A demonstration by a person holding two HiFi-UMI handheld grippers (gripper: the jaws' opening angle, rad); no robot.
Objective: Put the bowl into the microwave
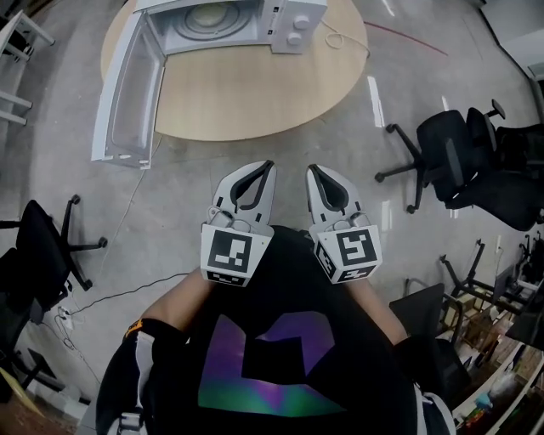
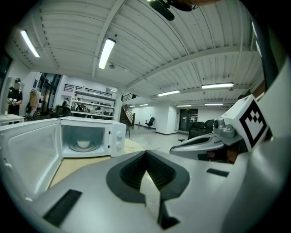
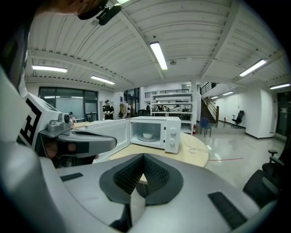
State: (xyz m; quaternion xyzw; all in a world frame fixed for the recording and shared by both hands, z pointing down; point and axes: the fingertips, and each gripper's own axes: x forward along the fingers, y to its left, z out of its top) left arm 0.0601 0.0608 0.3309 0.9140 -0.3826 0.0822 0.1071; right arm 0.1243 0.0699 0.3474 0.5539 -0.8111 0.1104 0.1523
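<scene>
Both claws hang close in front of the person's chest, well back from the tabletop (image 1: pixel 255 102). The left claw (image 1: pixel 269 166) and the right claw (image 1: pixel 313 169) sit side by side, each pinched together at the tips with nothing between them. And the bowl (image 3: pixel 148 135)? It's already inside the microwave (image 1: pixel 293 21), small and white, in the middle of the turntable, so the placing itself looks done. The microwave stands at the far side of the round tabletop, ahead and a touch left of the claws, its mouth facing the near side. Its door (image 1: pixel 127 93) is swung wide on the left hinge and juts towards the near side, past the tabletop's left rim. Here's the relation that counts: the door's free edge lies to the left, nearer the left claw than the right, so if a push to shut it comes, it looks like the left claw's job
</scene>
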